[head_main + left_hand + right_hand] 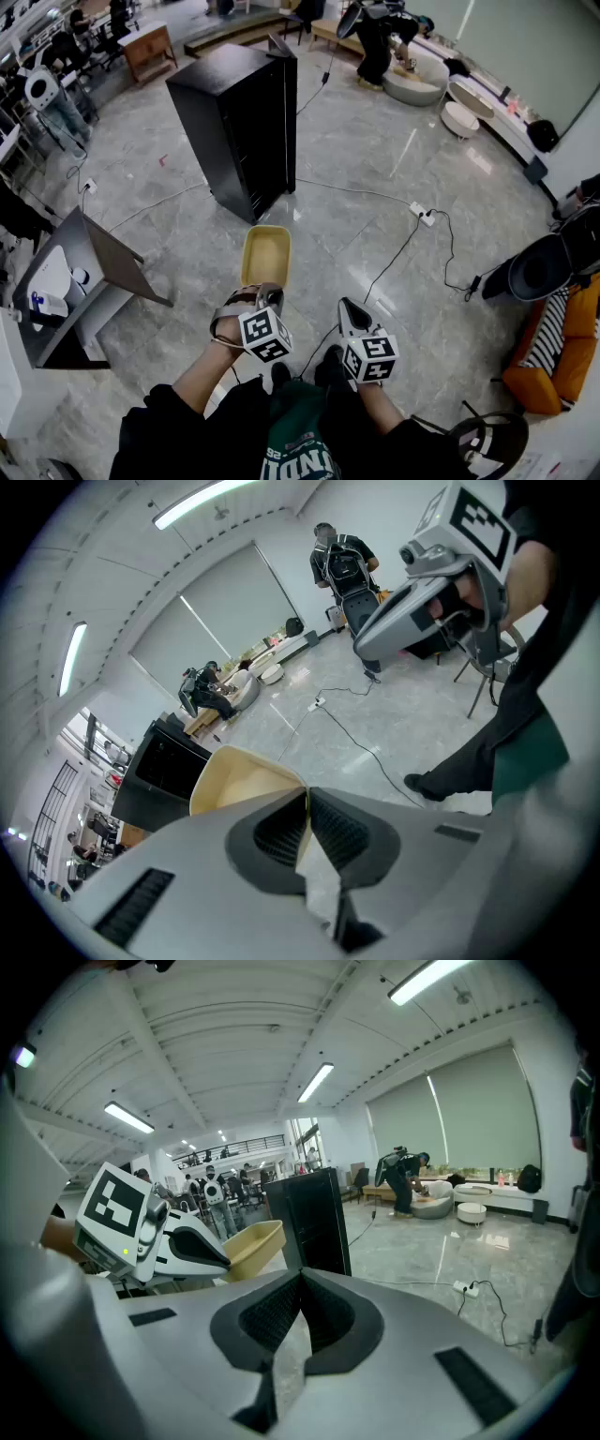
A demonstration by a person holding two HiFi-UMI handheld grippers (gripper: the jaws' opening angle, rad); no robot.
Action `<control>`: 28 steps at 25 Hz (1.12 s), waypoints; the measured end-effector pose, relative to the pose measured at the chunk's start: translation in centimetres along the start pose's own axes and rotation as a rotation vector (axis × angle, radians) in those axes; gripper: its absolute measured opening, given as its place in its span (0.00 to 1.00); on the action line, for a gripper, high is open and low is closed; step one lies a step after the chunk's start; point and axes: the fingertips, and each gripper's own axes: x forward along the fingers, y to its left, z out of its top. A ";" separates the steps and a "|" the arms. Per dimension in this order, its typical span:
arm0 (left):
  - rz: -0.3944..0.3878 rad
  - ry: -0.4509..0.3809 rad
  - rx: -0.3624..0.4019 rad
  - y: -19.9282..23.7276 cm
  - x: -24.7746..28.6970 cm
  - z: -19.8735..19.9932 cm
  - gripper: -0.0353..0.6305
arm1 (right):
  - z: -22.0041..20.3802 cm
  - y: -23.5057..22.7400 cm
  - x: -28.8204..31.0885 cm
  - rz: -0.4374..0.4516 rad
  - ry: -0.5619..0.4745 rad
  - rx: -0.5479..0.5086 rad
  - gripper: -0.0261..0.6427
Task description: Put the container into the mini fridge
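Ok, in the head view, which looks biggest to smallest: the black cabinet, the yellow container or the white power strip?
1. black cabinet
2. yellow container, though it is nearer the camera
3. white power strip, smallest by far

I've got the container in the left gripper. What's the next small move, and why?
Probably carry the container forward toward the black mini fridge. The left gripper has its jaws shut on the near rim, but bare floor lies between it and the fridge. The right gripper has its jaws together on nothing, so it is free to help at the fridge.
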 end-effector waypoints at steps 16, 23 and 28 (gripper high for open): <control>-0.015 0.031 0.049 -2.3 -3.3 -5.9 0.09 | -1.1 6.1 -1.7 -0.026 -0.036 -0.020 0.09; -0.031 0.028 0.060 -2.4 -2.4 -6.1 0.09 | -1.2 6.2 -1.8 -0.035 -0.037 -0.017 0.09; -0.036 0.029 0.068 -1.5 -1.5 -4.6 0.09 | -0.8 5.2 -1.4 -0.022 -0.034 -0.012 0.09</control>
